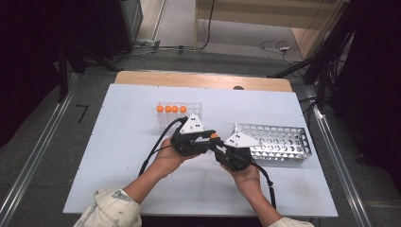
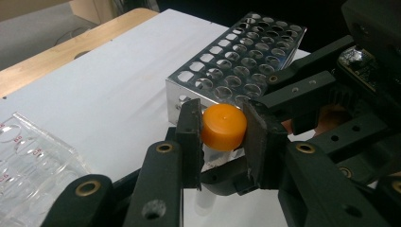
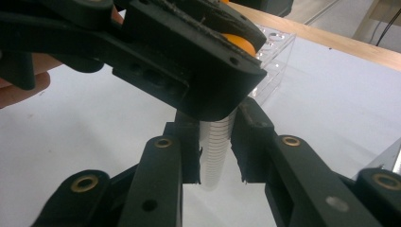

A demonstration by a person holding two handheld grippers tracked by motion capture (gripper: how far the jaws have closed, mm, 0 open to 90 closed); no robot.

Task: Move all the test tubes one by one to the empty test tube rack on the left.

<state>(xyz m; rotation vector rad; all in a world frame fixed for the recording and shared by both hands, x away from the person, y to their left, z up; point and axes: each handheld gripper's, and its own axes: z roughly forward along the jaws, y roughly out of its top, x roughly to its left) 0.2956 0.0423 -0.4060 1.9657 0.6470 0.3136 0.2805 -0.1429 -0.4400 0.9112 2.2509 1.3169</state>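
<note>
While the right tool (image 3: 215,151) gripped the tube (image 3: 215,146), the left tool (image 2: 222,130) clamped its orange cap (image 2: 224,126); unscrewing probably came next.

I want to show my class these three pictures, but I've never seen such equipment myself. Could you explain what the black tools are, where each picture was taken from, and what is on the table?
A person holds two hand-worked clamps, each carrying its own camera. The high view looks down on the white table; the other two look along each clamp's jaws. On the table stand a clear plastic rack with four orange-capped tubes and a metal rack with many holes. The left gripper is shut on the orange cap of a plastic tube; the right gripper grips the tube's clear body.
</note>
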